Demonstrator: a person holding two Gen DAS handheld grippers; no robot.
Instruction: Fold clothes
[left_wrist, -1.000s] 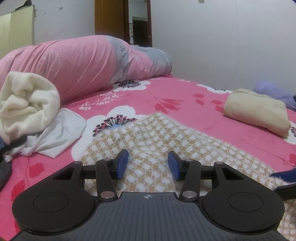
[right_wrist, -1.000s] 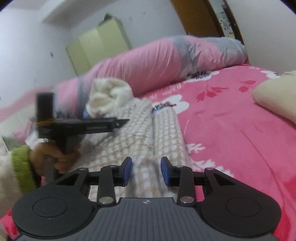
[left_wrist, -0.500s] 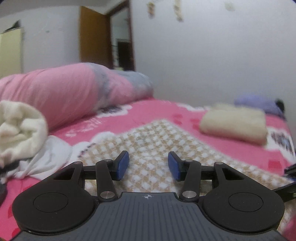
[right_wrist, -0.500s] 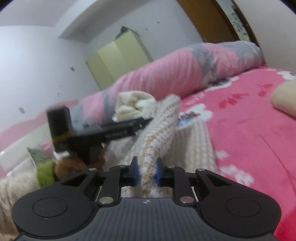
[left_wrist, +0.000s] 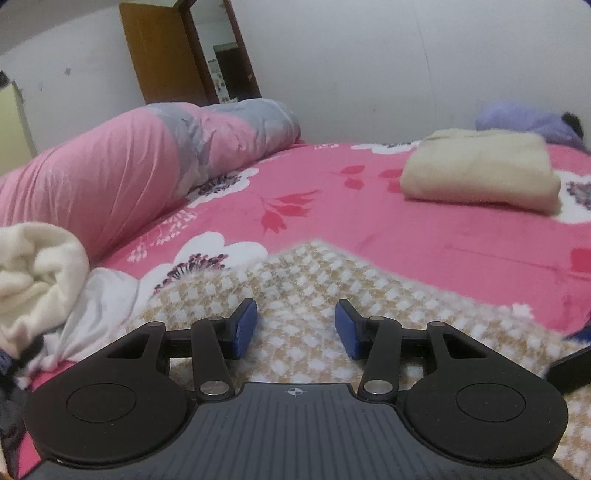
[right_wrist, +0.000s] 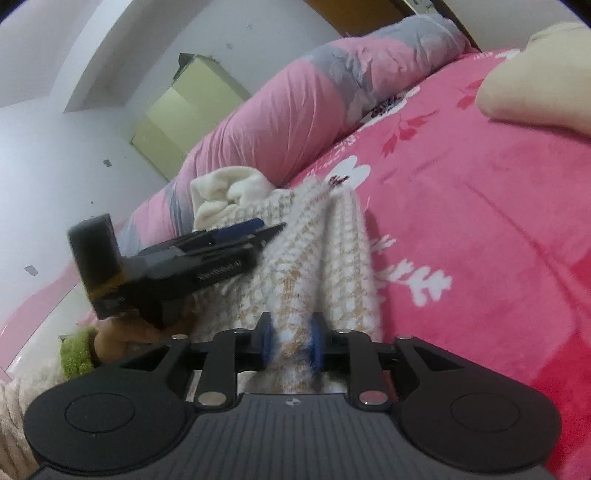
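A beige-and-white checked knit garment (left_wrist: 314, 280) lies on the pink floral bed sheet (left_wrist: 424, 236). My left gripper (left_wrist: 295, 328) hovers open just above it, with nothing between its blue pads. In the right wrist view a raised fold of the garment (right_wrist: 332, 251) runs between the pads of my right gripper (right_wrist: 291, 345). The pads touch it on both sides while the jaws are opening. The left gripper (right_wrist: 271, 229) shows side-on at the garment's left, held by a hand (right_wrist: 122, 336) with a green cuff.
A folded cream garment (left_wrist: 480, 173) lies at the far right of the bed, with a purple item (left_wrist: 524, 118) behind it. A rolled pink and grey quilt (left_wrist: 129, 166) lines the far left. A pile of cream-white clothes (left_wrist: 33, 266) sits at the left.
My right gripper closed on a fold of the checked garment and raised it, and its jaws now stand wider than half a second ago. Both views have rolled. The left gripper stayed open and shifted.
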